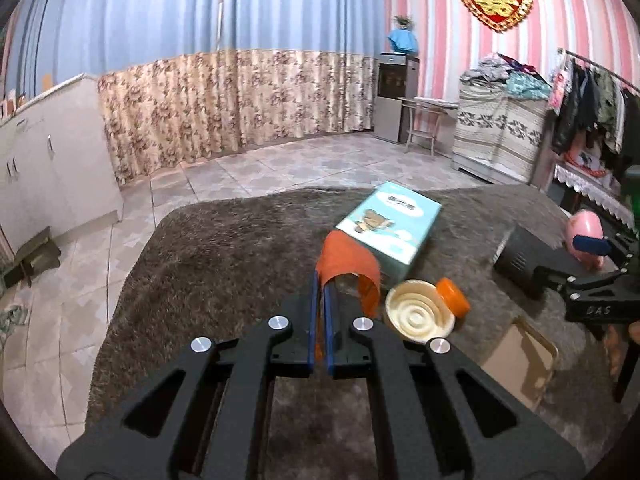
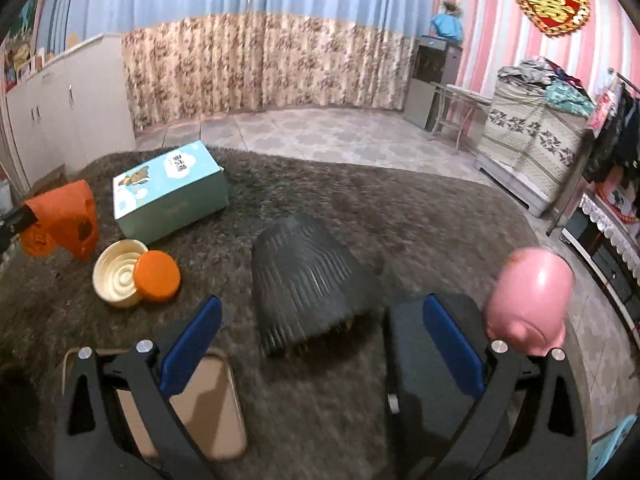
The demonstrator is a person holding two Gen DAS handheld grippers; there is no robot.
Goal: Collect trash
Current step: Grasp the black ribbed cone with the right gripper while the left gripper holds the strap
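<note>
My left gripper (image 1: 322,280) is shut on a crumpled orange wrapper (image 1: 346,258), which curls up and over its blue pads above the shaggy brown cover (image 1: 224,248). In the right wrist view the same wrapper (image 2: 60,216) hangs at the far left. My right gripper (image 2: 323,303) stands open with nothing between its pads, just short of a ribbed black basket (image 2: 304,272) that lies tipped on the cover. Beside the wrapper sit a cream ridged dish (image 2: 118,276) and an orange lid (image 2: 157,275), the lid leaning on the dish.
A teal box (image 2: 172,188) with a cartoon print lies behind the dish. A pink piggy bank (image 2: 532,292) stands at the right, close to my right finger. A tan tray (image 2: 212,408) lies under my right gripper's left finger. Tiled floor, cabinets and curtains surround the covered surface.
</note>
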